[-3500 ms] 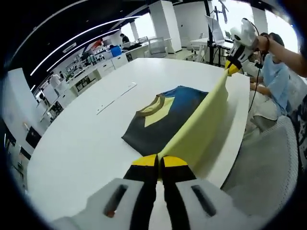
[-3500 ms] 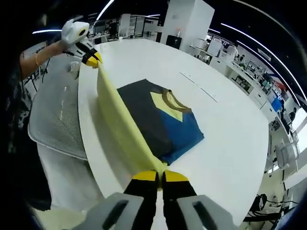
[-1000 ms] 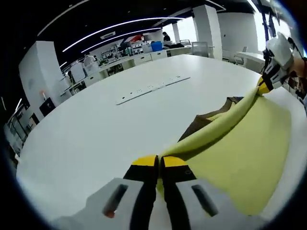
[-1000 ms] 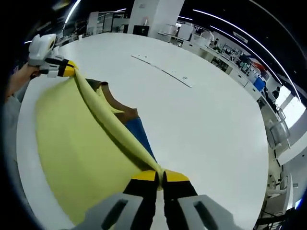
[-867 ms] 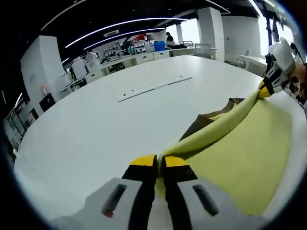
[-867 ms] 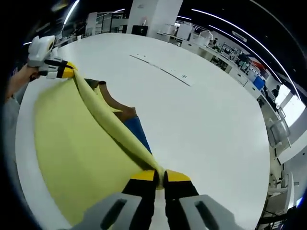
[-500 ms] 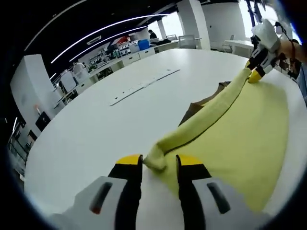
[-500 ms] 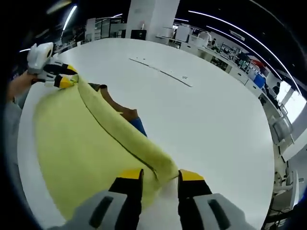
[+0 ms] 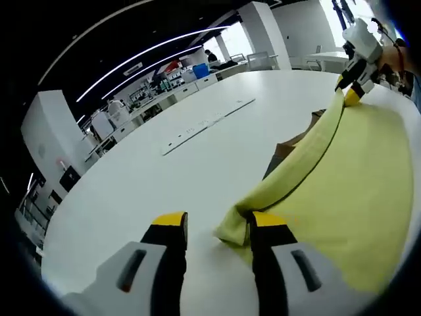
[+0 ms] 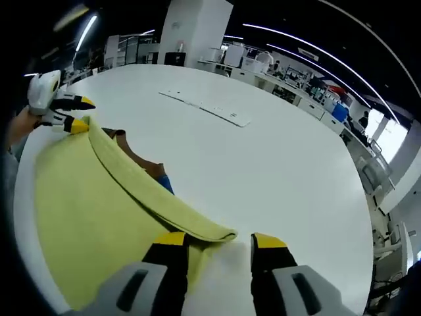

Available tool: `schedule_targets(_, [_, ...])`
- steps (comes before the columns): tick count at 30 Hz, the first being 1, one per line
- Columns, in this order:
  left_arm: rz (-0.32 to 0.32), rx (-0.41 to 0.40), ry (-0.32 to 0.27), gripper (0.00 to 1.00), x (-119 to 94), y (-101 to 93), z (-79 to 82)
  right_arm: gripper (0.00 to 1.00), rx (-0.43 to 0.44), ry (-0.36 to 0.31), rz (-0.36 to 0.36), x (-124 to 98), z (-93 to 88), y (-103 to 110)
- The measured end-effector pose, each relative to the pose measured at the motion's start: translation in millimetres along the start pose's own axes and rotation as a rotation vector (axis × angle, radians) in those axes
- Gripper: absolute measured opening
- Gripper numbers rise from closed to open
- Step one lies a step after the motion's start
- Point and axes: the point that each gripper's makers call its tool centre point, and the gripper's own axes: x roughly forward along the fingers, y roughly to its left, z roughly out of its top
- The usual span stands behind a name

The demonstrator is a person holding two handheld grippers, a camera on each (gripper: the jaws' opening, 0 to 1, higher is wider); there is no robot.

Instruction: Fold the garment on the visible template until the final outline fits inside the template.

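Note:
A wide yellow fabric panel [image 9: 342, 191] [image 10: 85, 217] lies folded over the garment on the white table [image 9: 131, 178]; whether it belongs to the garment I cannot tell. From under its rolled edge peek the garment's brown collar [image 10: 138, 157] [image 9: 289, 148] and a bit of blue [image 10: 167, 184]. My left gripper [image 9: 218, 222] is open, and the fabric's near corner rests against its right-hand jaw. My right gripper [image 10: 220, 240] is open too, with the other corner lying between its jaws. Each view shows the other gripper at the fold's far end: the right gripper [image 9: 350, 91] and the open left gripper [image 10: 80, 113].
A long white strip [image 9: 207, 122] [image 10: 204, 105] lies flat on the table beyond the garment. A hand [image 10: 14, 125] holds the left gripper near the table's edge. Desks, chairs and white pillars stand around the room behind the table.
Both grippers went from shut on the yellow fabric's folded edge to open. The edge has dropped onto the table over the garment, and both corners now lie free at the jaws.

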Motion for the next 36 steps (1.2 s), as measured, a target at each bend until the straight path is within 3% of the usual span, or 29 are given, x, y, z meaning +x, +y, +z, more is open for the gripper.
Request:
schedule_targets(5, [0.04,-0.037,-0.054,0.28,-8.0,14.0,20.7,0.33,0.076,-0.028,-0.036,6.2,8.0,-5.7])
schedule_targets(10, [0.028,-0.034,-0.098,0.32,-13.3,19.2,35.4,0.33,0.163,-0.043,-0.057,10.2,10.0,-10.1])
schedule_targets(12, [0.025,-0.036,-0.094,0.31,-14.8,19.4,34.5,0.33,0.218,-0.051,-0.061,9.5,10.9,-11.6])
schedule_targets(16, [0.029,-0.028,-0.053,0.32,-17.0,20.1,25.8,0.33,0.244,-0.055,-0.061,6.3,11.3,-14.4])
schedule_targets(23, [-0.031,-0.106,-0.022,0.39,-27.6,12.6,19.0,0.36,0.269,-0.051,-0.02,-11.7,9.1,-8.9])
schedule_targets(28, [-0.078,-0.211,-0.037,0.51,-41.9,3.6,13.0,0.53,0.259,-0.055,0.038,-25.4,9.7,3.8])
schedule_targets(32, [-0.104,-0.266,-0.033,0.57,-56.1,-0.9,3.6,0.58,0.282,-0.076,0.117,-41.6,12.2,21.1])
schedule_targets(36, [-0.109,-0.316,-0.042,0.65,-70.1,-3.0,-1.5,0.7,0.266,-0.058,0.171,-57.0,5.5,38.8])
